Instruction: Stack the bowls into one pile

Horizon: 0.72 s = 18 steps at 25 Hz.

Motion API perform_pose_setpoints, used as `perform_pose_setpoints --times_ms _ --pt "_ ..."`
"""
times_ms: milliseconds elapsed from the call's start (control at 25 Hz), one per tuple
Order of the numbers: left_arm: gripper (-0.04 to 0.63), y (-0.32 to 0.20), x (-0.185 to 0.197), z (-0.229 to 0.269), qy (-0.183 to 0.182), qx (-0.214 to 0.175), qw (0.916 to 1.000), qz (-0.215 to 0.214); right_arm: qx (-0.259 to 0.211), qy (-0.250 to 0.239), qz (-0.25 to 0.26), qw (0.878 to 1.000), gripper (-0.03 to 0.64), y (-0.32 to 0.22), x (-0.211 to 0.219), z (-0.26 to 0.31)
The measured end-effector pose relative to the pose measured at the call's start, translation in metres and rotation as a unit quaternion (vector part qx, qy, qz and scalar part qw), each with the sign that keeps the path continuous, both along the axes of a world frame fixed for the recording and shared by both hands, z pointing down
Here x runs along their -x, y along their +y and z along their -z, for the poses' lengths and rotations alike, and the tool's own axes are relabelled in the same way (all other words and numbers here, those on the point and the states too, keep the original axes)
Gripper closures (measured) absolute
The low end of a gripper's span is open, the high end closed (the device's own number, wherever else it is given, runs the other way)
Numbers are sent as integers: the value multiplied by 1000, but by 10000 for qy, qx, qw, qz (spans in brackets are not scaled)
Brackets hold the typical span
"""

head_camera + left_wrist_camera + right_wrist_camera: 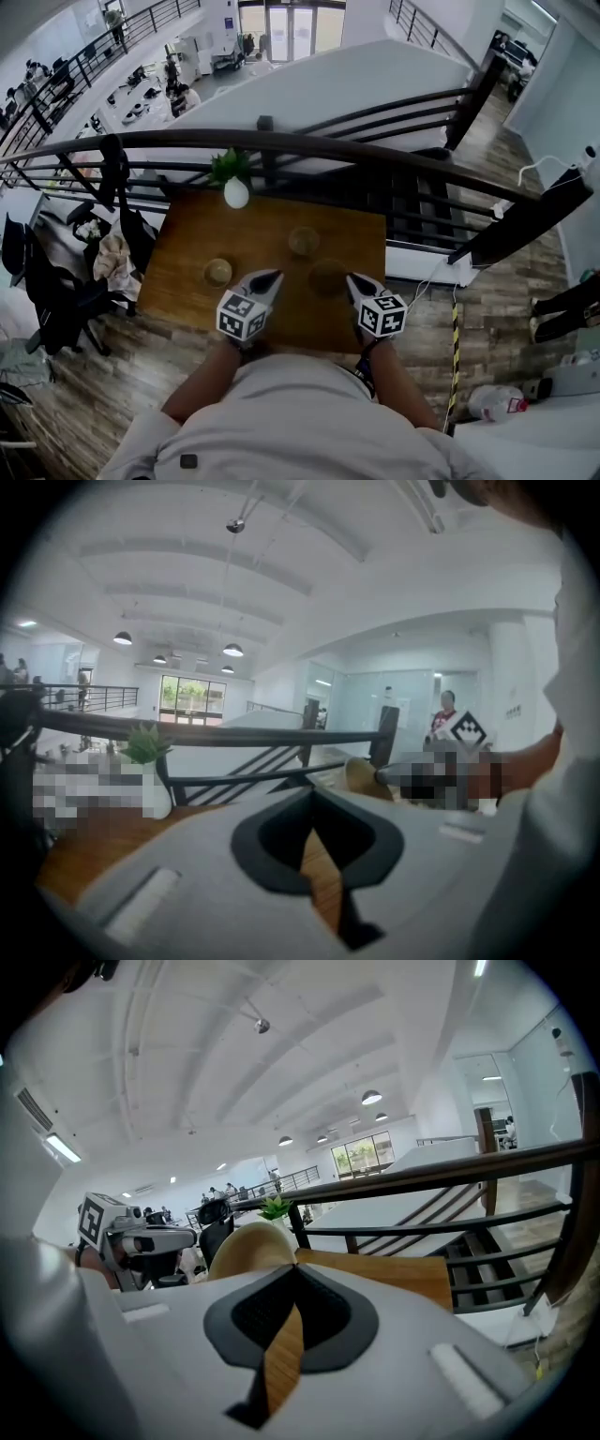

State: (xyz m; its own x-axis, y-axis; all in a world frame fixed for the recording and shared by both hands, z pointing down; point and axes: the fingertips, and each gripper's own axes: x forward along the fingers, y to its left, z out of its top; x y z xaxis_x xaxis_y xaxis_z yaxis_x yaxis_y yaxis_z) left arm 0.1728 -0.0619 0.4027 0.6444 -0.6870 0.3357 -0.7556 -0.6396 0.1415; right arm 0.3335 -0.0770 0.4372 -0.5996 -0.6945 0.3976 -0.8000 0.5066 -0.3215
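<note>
Wooden table (187, 239): no pile yet. Your right gripper (353, 279) pinches the near bowl (328, 277) by its rim. Your left gripper (272, 277) is closed and empty. The left bowl (217, 272) and far bowl (303, 241) sit apart.

Wooden table (192, 246) sits right up against a dark railing (319, 145), with a little plant in a white vase (236, 193) at the far edge. Black office chair (47, 300) off left, clothes dumped on it.

The table (192, 230) bears a near bowl (218, 272), a far bowl (303, 241), a vase (236, 193).
</note>
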Motion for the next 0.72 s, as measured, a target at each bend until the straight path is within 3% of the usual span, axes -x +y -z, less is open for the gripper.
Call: perform_pose_setpoints --times_ms 440,720 --pt "591 10 69 -12 112 73 9985 536 144 43 459 9988 603 -5 68 -13" --pt "591 15 149 -8 192 26 9966 797 113 90 688 9975 603 -6 146 -8"
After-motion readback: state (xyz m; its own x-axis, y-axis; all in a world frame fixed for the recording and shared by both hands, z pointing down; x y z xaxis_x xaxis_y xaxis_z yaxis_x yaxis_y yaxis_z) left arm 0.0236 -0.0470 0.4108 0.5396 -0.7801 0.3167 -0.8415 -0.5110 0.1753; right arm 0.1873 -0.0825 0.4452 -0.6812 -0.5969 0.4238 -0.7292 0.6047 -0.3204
